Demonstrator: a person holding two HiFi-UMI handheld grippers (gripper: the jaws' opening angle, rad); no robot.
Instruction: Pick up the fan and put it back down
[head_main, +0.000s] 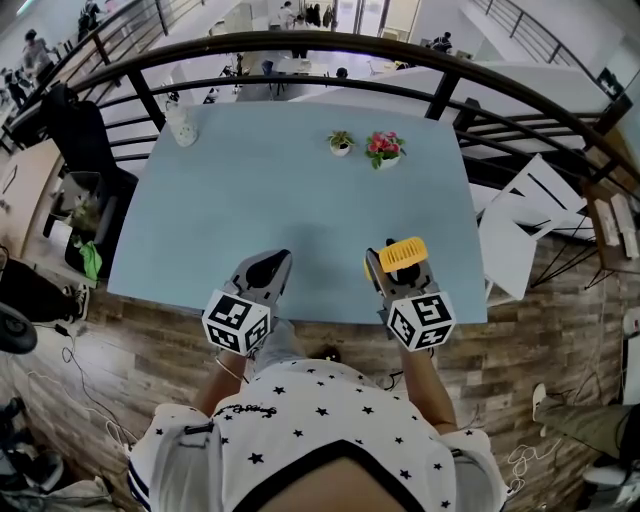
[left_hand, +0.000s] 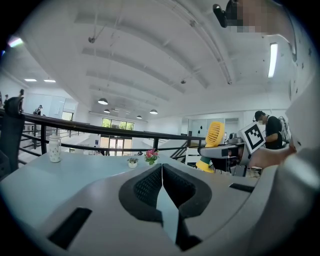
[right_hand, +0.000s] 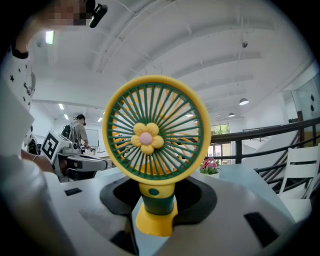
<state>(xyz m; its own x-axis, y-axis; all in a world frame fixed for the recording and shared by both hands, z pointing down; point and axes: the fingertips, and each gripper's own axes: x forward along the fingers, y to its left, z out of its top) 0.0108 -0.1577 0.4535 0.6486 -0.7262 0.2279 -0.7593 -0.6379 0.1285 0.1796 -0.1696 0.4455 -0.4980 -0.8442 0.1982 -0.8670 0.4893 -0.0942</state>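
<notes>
A small yellow and green fan (head_main: 403, 254) with a flower at its hub stands upright between the jaws of my right gripper (head_main: 390, 266), near the front edge of the light blue table (head_main: 250, 200). In the right gripper view the fan (right_hand: 155, 132) fills the middle, and my right gripper (right_hand: 157, 200) is shut on its green stem above the yellow foot. Whether the foot touches the table I cannot tell. My left gripper (head_main: 276, 260) hovers over the table's front left, shut with nothing in it; its pads meet at the tip (left_hand: 161, 169). From there the fan (left_hand: 214, 136) shows at the right.
At the table's far side stand a white bottle (head_main: 183, 127), a small green potted plant (head_main: 341, 143) and a pot of pink flowers (head_main: 385, 148). A dark curved railing (head_main: 300, 45) runs behind the table. White chairs (head_main: 520, 220) stand to the right, a black chair (head_main: 80, 140) to the left.
</notes>
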